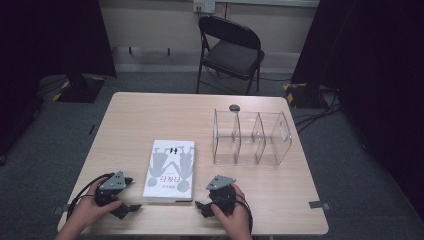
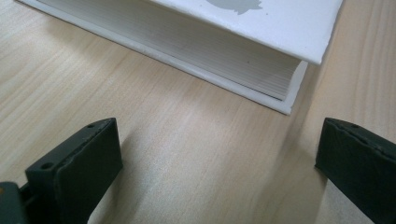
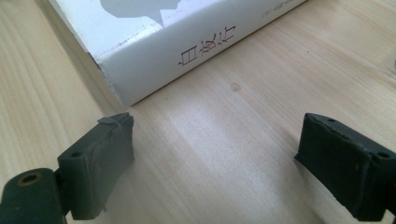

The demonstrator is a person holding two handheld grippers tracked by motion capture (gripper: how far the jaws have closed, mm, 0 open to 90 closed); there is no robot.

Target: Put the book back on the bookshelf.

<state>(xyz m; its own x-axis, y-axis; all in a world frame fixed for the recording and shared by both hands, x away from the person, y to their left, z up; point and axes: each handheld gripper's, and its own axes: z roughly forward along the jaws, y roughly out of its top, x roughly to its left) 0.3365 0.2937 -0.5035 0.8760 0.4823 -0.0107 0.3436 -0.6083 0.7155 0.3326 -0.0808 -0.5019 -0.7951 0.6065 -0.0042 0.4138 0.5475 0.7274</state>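
two grippers sat at the near edge of the table [image 1: 150, 107], one on each side of a white book [image 1: 169, 170] that lay flat between them. the left gripper [image 2: 219, 163] had its jaws wide apart, facing the page edge and a corner of the book, close but not touching. the right gripper [image 3: 215, 161] was likewise spread open, aimed at the spine with its red lettering, with bare wood between its jaws. a clear divided rack [image 1: 251, 138] stood empty well apart on the far right. by my reading nothing was done yet: the book was ungripped and unlifted, so grasping it and any move toward the rack all remained.
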